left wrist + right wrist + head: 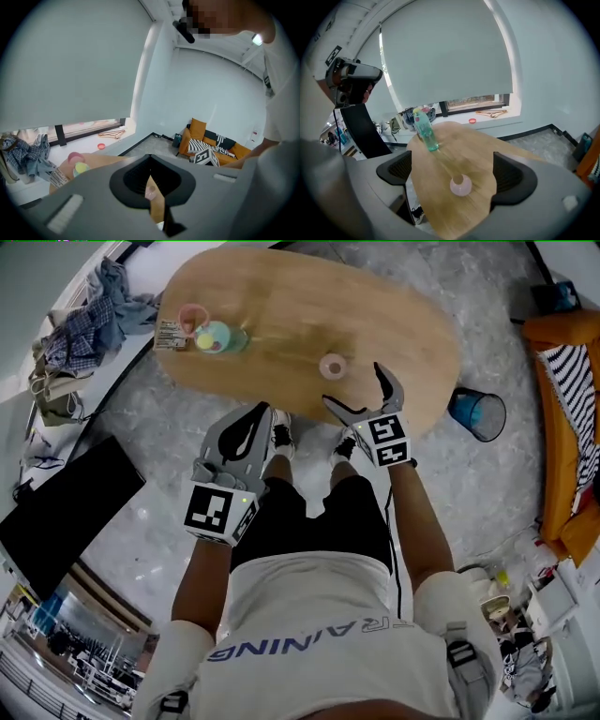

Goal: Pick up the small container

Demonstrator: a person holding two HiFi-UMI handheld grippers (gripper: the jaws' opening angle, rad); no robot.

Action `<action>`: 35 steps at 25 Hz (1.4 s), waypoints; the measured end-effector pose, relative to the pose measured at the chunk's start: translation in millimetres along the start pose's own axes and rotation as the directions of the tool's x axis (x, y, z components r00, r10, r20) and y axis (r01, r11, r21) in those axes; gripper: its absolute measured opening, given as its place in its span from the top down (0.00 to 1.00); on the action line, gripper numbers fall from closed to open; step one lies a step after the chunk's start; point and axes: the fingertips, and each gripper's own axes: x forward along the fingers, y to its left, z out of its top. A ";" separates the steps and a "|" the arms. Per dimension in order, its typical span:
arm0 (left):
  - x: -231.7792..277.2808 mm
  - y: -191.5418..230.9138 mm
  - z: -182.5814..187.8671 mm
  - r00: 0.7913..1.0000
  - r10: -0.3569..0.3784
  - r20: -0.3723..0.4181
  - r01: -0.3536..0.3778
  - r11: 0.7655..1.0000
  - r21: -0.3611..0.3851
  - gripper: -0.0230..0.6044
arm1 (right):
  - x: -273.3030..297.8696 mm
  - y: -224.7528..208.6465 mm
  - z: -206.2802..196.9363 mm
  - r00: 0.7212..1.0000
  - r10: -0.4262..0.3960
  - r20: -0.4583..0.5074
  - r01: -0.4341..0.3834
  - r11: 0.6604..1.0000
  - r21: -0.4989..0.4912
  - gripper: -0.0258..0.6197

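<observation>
The oval wooden worktop (pixel 394 324) lies below me. My right gripper (pixel 354 385) hangs at its near edge, spread wide and empty; my left gripper (pixel 258 413) is clenched on nothing. The small pink container (pixel 332 366) stands on the worktop just ahead of the right one, untouched.

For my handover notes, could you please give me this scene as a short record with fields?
surface: oval wooden table
container: small, pink, upright near the table's front edge
bottle: green, standing at the table's left end in the head view
right gripper: open, empty, aimed at the container, not touching it
left gripper: shut, empty, just short of the table's edge
task state: container not yet picked up
</observation>
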 end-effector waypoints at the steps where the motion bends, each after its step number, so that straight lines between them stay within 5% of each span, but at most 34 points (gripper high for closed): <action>1: 4.7 2.4 -10.0 1.000 -0.001 -0.011 0.001 1.000 -0.003 0.96 | 11.5 -1.6 -9.2 1.000 -0.004 -0.007 0.004 1.000 0.006 0.10; 14: 47.5 39.2 -114.1 0.991 -0.033 -0.128 0.026 0.998 -0.051 0.96 | 145.3 -18.5 -114.5 0.991 -0.030 -0.134 0.026 0.999 -0.029 0.08; 35: 61.2 73.8 -159.5 0.986 -0.037 -0.165 0.009 0.986 -0.167 0.96 | 184.5 -28.0 -132.0 0.985 -0.141 -0.102 0.137 0.990 -0.039 0.29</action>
